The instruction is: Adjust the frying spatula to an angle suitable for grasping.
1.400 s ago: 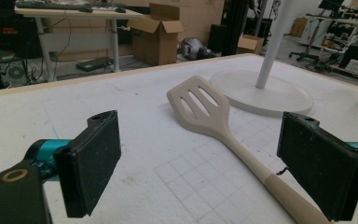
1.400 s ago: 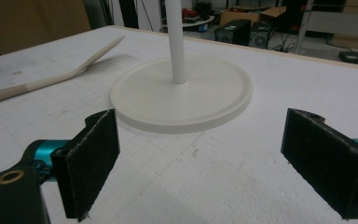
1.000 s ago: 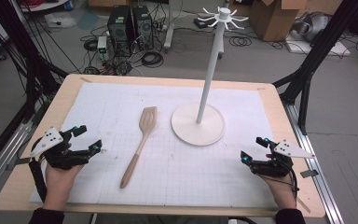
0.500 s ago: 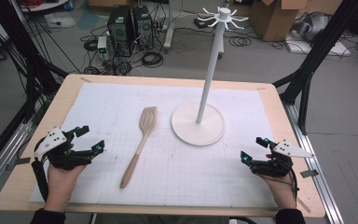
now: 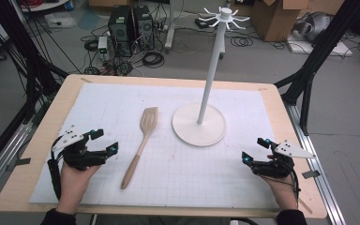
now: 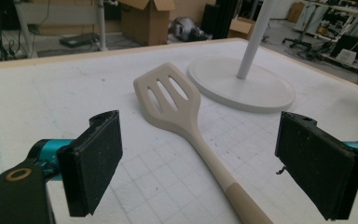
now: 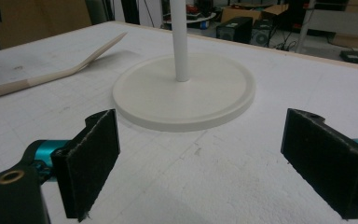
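A beige slotted spatula [image 5: 140, 143] lies on the white gridded mat, head toward the far side and handle toward me. In the left gripper view the spatula [image 6: 182, 116] runs between the wide-apart jaws, a little ahead of them. My left gripper [image 5: 104, 140] [image 6: 200, 172] is open just left of the handle, resting low over the mat. A white stand with a round base [image 5: 199, 125] and tall pole topped by hooks [image 5: 224, 14] stands right of the spatula. My right gripper [image 5: 253, 150] [image 7: 205, 163] is open at the right front, facing the base [image 7: 184, 93].
The mat [image 5: 168, 183] covers a wooden table [image 5: 37, 126] with black frame posts at both sides. Beyond the far edge are computer towers [image 5: 131, 23], cables and cardboard boxes [image 5: 274, 16] on the floor.
My left gripper has edged right, toward the spatula handle. The right gripper and the spatula have stayed put.
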The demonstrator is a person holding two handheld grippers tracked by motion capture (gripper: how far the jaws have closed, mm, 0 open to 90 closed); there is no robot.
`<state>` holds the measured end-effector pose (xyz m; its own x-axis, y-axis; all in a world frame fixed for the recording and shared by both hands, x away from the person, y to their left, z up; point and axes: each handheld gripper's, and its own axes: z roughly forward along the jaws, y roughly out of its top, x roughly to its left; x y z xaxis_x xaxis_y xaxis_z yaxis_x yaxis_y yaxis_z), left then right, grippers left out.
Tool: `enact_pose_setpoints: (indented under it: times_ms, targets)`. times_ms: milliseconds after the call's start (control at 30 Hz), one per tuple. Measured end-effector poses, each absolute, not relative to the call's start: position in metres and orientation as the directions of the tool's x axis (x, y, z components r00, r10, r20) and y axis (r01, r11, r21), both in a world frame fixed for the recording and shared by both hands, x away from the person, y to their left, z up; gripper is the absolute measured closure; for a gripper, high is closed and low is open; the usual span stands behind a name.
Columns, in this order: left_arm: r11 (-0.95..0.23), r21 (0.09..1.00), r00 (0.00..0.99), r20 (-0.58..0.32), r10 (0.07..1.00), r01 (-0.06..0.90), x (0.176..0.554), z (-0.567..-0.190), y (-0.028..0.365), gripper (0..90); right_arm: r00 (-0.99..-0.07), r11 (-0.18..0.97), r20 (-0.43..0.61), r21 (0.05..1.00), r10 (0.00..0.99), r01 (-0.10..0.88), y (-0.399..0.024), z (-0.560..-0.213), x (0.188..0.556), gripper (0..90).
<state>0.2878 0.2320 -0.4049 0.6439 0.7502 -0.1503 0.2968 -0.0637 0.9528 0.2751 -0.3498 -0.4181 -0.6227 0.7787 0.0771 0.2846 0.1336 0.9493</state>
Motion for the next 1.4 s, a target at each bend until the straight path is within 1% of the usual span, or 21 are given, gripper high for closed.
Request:
enact_pose_setpoints:
  times_ms: [100, 133, 233, 433, 733, 767, 900, 1000, 1033, 1067, 1200, 1333, 1400]
  targets:
    - [-0.082, 0.947, 0.642, -0.144, 0.753, 0.31, 0.289, -0.406, 0.226, 15.4, -0.622, 0.134, 0.078, 0.949, 0.779, 0.287, -0.35, -0.418, 0.275, 10.5]
    - [-0.083, 0.944, 0.639, -0.15, 0.755, 0.32, 0.289, -0.407, 0.223, 17.6, -0.624, 0.135, 0.076, 0.949, 0.778, 0.285, -0.35, -0.418, 0.276, 10.5]
    - [-0.103, 0.935, 0.624, -0.142, 0.769, 0.339, 0.291, -0.408, 0.214, 20.3, -0.623, 0.141, 0.071, 0.949, 0.779, 0.284, -0.349, -0.419, 0.276, 10.5]
    - [-0.118, 0.913, 0.605, -0.157, 0.78, 0.39, 0.296, -0.411, 0.199, 23.0, -0.624, 0.144, 0.07, 0.947, 0.779, 0.287, -0.349, -0.419, 0.276, 10.5]
    - [-0.138, 0.892, 0.612, -0.177, 0.771, 0.431, 0.301, -0.415, 0.183, 28.9, -0.624, 0.141, 0.077, 0.946, 0.778, 0.293, -0.349, -0.419, 0.276, 10.5]
    - [-0.153, 0.883, 0.611, -0.173, 0.773, 0.443, 0.303, -0.416, 0.179, 29.8, -0.623, 0.139, 0.079, 0.946, 0.778, 0.294, -0.348, -0.419, 0.276, 10.5]
    - [-0.156, 0.869, 0.601, -0.185, 0.777, 0.469, 0.307, -0.419, 0.174, 30.2, -0.624, 0.138, 0.079, 0.946, 0.778, 0.293, -0.349, -0.42, 0.277, 10.5]
    - [-0.175, 0.855, 0.574, -0.163, 0.802, 0.488, 0.31, -0.422, 0.166, 30.9, -0.622, 0.138, 0.08, 0.946, 0.779, 0.293, -0.349, -0.42, 0.277, 10.5]
    - [-0.178, 0.841, 0.548, -0.16, 0.821, 0.512, 0.311, -0.424, 0.161, 33.5, -0.623, 0.134, 0.085, 0.946, 0.778, 0.296, -0.349, -0.42, 0.277, 10.5]
    - [-0.178, 0.841, 0.548, -0.16, 0.821, 0.512, 0.311, -0.424, 0.161, 35.6, -0.623, 0.134, 0.085, 0.946, 0.778, 0.296, -0.349, -0.42, 0.277, 10.5]
    - [-0.181, 0.823, 0.54, -0.173, 0.824, 0.539, 0.313, -0.427, 0.156, 36.9, -0.622, 0.135, 0.085, 0.945, 0.778, 0.298, -0.349, -0.42, 0.277, 10.5]
    - [-0.191, 0.798, 0.527, -0.179, 0.831, 0.572, 0.315, -0.428, 0.154, 43.0, -0.623, 0.137, 0.085, 0.944, 0.777, 0.3, -0.35, -0.42, 0.278, 10.6]
    - [-0.189, 0.777, 0.511, -0.191, 0.838, 0.6, 0.317, -0.43, 0.152, 44.3, -0.622, 0.134, 0.09, 0.943, 0.778, 0.304, -0.349, -0.42, 0.278, 10.6]
